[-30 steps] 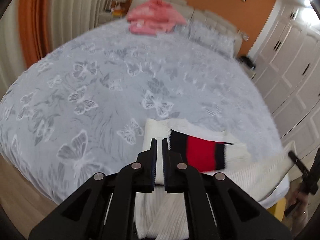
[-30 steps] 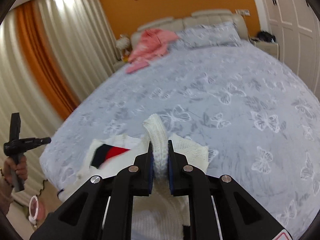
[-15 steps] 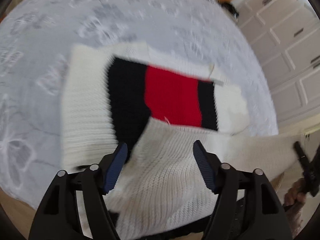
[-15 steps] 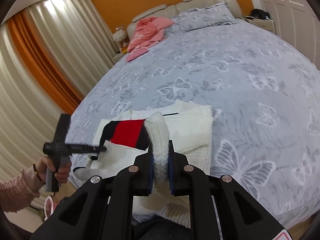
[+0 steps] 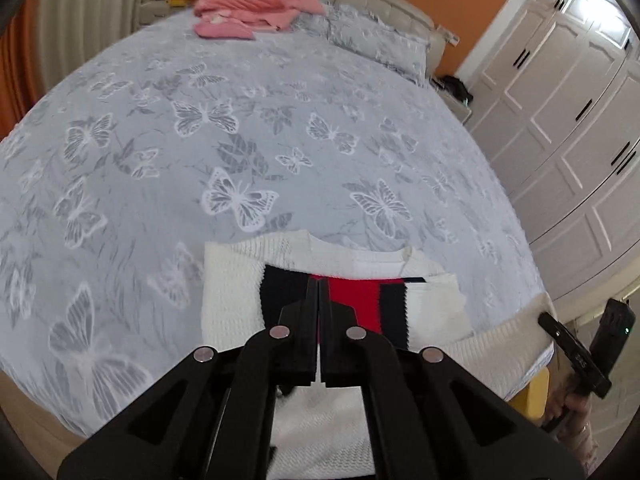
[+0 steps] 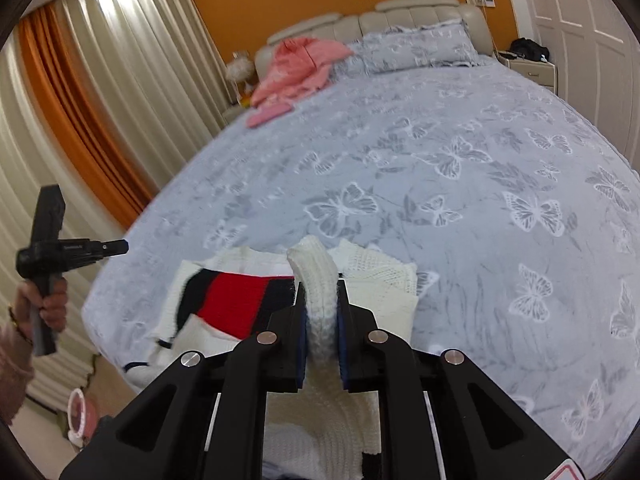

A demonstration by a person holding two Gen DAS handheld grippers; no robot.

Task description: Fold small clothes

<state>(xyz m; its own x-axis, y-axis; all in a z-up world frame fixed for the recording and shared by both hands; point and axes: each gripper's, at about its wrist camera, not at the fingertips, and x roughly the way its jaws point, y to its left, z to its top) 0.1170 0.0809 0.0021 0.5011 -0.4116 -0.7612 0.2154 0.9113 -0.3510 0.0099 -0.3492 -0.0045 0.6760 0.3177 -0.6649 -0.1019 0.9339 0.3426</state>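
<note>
A small white knit sweater (image 5: 232, 284) with a black and red chest band (image 5: 354, 306) lies at the near edge of the bed. My left gripper (image 5: 319, 292) is shut just above it, with nothing seen between its fingers. My right gripper (image 6: 320, 300) is shut on a bunched white fold of the sweater (image 6: 316, 268) and holds it up off the bed. In the left wrist view a white sleeve (image 5: 508, 344) stretches right to the right gripper (image 5: 576, 356). The left gripper (image 6: 60, 246) shows at the left of the right wrist view.
The bed (image 5: 240, 120) has a grey butterfly cover. Pink clothes (image 5: 252, 4) lie by the pillows (image 6: 416, 46) at the headboard. White wardrobe doors (image 5: 580, 120) stand to the right, curtains (image 6: 100, 100) to the left. A bedside table (image 6: 532, 68) stands at the far right.
My left gripper, open low over the sweater half a second ago, has shut and risen. My right gripper keeps its hold on the white fold.
</note>
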